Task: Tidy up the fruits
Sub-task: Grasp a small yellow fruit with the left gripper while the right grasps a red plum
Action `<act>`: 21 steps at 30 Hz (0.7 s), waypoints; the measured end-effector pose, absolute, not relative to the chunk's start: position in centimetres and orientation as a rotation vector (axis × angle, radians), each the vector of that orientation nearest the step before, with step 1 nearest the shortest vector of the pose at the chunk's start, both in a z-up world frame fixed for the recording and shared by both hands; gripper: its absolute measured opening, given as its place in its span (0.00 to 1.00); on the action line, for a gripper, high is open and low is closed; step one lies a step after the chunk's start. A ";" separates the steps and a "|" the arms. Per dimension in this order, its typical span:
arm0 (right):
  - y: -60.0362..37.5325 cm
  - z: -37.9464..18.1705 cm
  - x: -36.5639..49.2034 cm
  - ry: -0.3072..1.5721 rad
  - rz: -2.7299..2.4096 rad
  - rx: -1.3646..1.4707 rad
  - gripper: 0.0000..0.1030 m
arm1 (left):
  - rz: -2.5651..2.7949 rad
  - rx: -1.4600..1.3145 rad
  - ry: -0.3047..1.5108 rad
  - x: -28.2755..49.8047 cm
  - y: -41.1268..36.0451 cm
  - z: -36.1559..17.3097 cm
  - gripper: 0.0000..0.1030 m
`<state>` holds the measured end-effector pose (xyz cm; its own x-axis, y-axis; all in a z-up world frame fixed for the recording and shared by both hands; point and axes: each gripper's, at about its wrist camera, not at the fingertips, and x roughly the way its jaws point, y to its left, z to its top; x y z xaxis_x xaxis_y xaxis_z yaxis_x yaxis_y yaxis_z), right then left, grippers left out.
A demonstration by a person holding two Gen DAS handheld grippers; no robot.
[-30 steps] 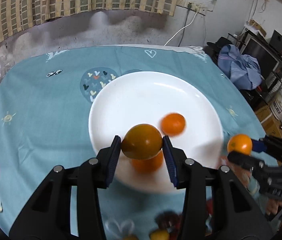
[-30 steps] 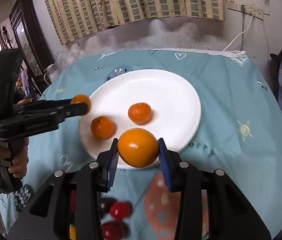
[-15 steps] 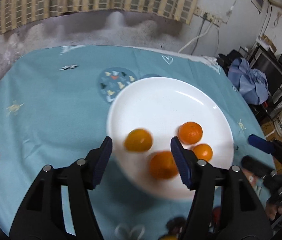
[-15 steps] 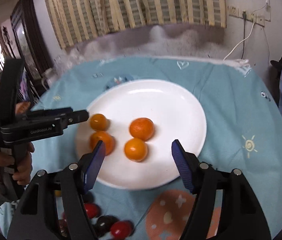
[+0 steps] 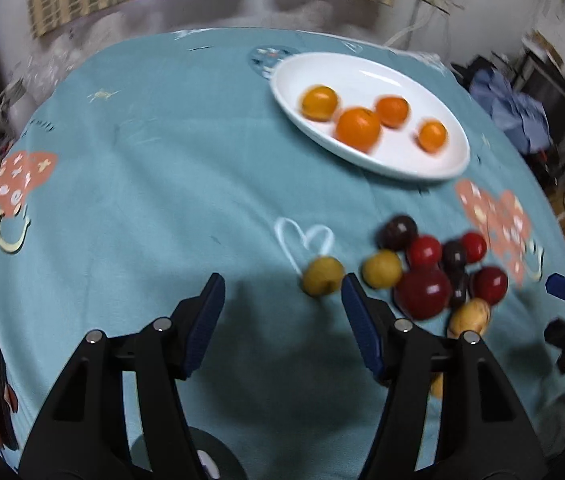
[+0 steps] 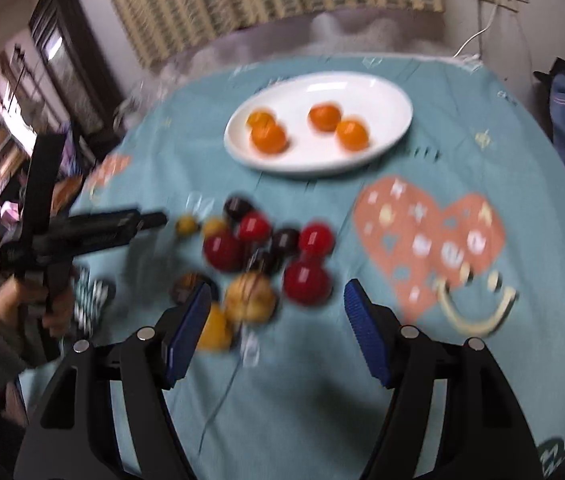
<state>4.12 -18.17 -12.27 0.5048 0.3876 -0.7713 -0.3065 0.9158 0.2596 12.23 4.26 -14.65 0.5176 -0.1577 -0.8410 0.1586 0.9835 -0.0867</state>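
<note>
My left gripper (image 5: 282, 316): fingers apart, nothing clamped, one yellow fruit (image 5: 322, 276) lying just ahead between the tips. My right gripper (image 6: 274, 312): fingers apart, empty, over the near edge of the mixed heap (image 6: 266, 252) of red, dark and yellow fruits on the desk (image 5: 142, 184), which wears a teal cloth. Beyond the heap: white plate (image 6: 382, 92) carrying four oranges (image 6: 268, 138). Views are blurred; I cannot count the heap exactly.
</note>
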 end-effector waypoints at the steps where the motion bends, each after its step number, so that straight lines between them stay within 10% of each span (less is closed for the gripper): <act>1: -18.1 -12.4 3.7 0.963 0.424 0.082 0.67 | -0.203 0.018 1.011 12.2 3.7 -15.0 0.60; 21: -19.1 -12.1 2.7 0.986 0.373 0.089 0.67 | -0.300 0.034 1.047 14.4 1.9 -17.5 0.26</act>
